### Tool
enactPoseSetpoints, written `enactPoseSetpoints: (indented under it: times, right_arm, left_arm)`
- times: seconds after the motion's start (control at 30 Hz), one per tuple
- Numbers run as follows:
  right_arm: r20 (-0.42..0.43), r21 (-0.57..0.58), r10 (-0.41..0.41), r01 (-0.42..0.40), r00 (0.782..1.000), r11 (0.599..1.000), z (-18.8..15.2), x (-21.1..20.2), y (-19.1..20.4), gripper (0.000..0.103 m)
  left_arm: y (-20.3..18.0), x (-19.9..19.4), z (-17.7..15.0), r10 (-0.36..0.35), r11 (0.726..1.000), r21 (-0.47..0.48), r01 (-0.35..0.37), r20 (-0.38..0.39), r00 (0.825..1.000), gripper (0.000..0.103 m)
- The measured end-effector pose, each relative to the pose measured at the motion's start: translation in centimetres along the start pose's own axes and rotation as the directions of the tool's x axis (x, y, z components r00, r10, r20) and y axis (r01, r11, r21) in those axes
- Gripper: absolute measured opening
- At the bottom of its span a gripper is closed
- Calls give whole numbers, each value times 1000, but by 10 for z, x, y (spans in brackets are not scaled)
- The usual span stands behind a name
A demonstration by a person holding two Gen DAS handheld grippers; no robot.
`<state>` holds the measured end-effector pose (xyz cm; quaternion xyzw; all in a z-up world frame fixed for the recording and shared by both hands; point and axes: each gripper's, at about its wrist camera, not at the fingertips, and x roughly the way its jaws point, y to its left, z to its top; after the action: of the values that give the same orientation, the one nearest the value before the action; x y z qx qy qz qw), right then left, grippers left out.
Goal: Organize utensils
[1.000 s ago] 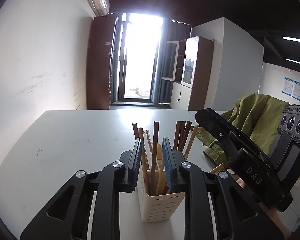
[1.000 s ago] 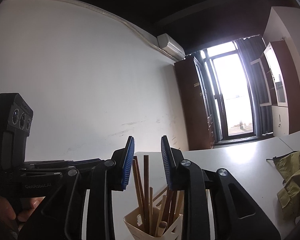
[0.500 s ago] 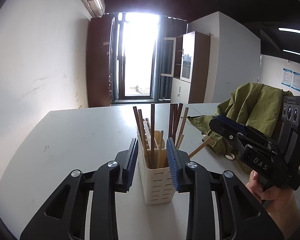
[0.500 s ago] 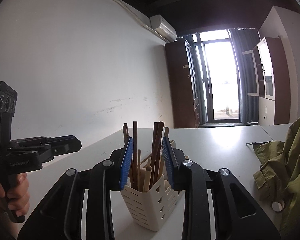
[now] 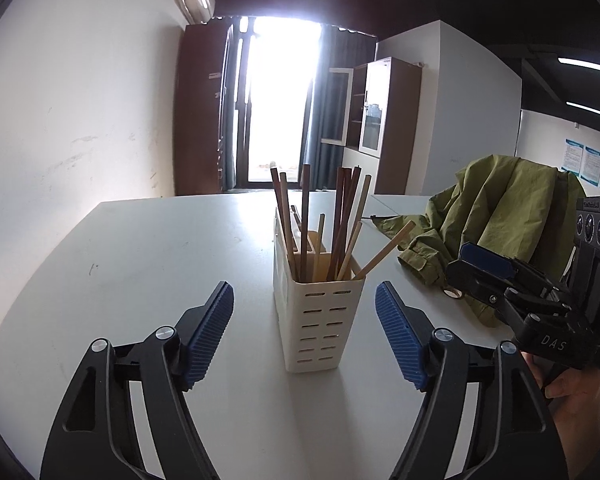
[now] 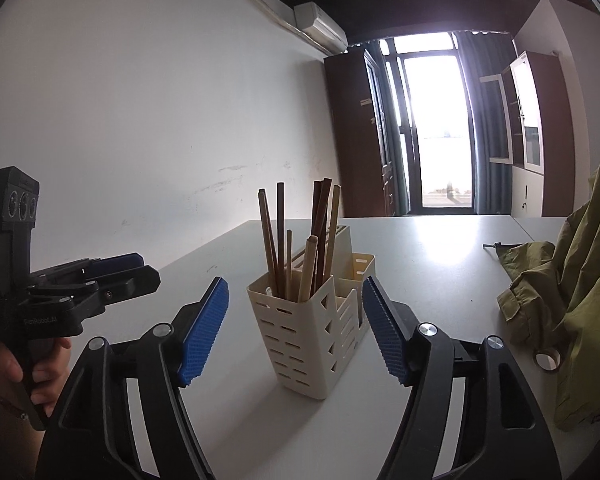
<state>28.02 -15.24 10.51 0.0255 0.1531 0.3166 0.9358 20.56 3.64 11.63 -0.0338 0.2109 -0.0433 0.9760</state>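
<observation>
A cream slotted utensil holder [image 5: 320,320] stands upright on the white table [image 5: 148,264], with several wooden chopsticks [image 5: 306,216] standing in it. My left gripper [image 5: 305,336] is open and empty, a little short of the holder, its blue pads wide apart. In the right wrist view the holder [image 6: 312,328] and its chopsticks [image 6: 280,240] sit just ahead of my right gripper [image 6: 295,332], which is open and empty. Each gripper shows in the other's view, the right one [image 5: 484,268] at right and the left one [image 6: 116,268] at left.
An olive-green jacket [image 5: 492,220] lies heaped on the table to the right of the holder, also in the right wrist view [image 6: 572,288]. A small tape ring [image 6: 546,360] lies by the jacket. A white wall runs along the table's left side.
Both grippers have pulled back from the holder and opened wide. The chopsticks now stand free in the holder, and I see it from farther away.
</observation>
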Motion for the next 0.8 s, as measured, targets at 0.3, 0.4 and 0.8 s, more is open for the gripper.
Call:
enactPoseSetpoints:
  times: [0.3, 0.4, 0.8]
  right_arm:
    - [-24, -48, -3, 2, 1000, 999, -9, -10, 2, 96]
    - [-33, -58, -4, 2, 999, 998, -11, -10, 4, 98]
    - [-59, -73, 18, -23, 998, 997, -20, -8, 12, 98]
  left_arm:
    - [8, -5, -17, 1, 1000, 13, -1, 17, 1000, 97]
    - [10, 0, -22, 35, 999, 16, -35, -5, 999, 97]
    - [15, 2, -34, 71, 997, 30, -70, -17, 997, 97]
